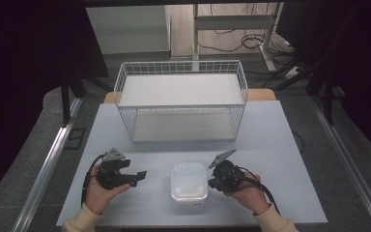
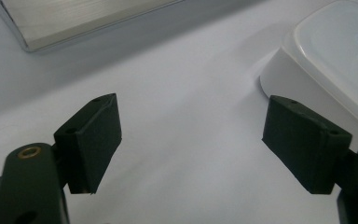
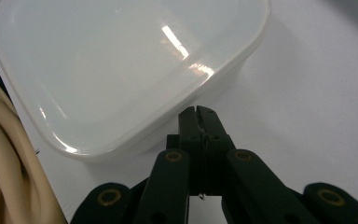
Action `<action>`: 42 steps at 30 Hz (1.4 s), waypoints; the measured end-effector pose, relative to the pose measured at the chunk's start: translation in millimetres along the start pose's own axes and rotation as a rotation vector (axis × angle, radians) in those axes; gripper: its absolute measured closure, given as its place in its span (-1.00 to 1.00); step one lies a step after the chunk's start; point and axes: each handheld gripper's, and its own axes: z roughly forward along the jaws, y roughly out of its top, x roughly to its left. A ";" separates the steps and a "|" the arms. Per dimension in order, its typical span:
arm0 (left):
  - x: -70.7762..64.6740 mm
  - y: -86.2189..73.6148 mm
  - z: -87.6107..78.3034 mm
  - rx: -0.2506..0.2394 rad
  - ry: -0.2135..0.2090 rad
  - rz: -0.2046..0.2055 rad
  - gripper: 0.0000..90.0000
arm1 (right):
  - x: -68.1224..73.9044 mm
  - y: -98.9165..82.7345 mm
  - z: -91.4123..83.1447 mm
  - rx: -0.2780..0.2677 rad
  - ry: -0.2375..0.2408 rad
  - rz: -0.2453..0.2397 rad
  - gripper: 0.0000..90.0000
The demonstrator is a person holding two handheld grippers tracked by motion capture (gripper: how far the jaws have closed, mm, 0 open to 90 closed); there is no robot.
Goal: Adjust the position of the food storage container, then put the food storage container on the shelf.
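Nearby, white lidded container [image 1: 189, 185] sits at table's [image 1: 270, 135] front edge, between both hands. Left gripper [image 1: 136, 176] just beside its left side, jaws spread wide, nothing between. Right gripper [image 1: 213, 179] at its right side, jaws pressed together, empty. Beyond, bare tabletop strip, then white wire basket [image 1: 180, 100] near far edge.

Lab-like test room: dark curtains [image 1: 24, 72], floor cables [image 1: 232, 41], metal-framed table [image 1: 270, 140].

A pale table [image 1: 280, 140] carries a white wire basket [image 1: 181, 99] and a lidded white container [image 1: 189, 184].
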 end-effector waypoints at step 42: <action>-14.6 12.1 -9.3 -0.031 -0.054 -0.036 -0.64 | -39.3 -33.8 -49.5 -0.394 -0.046 0.328 -0.55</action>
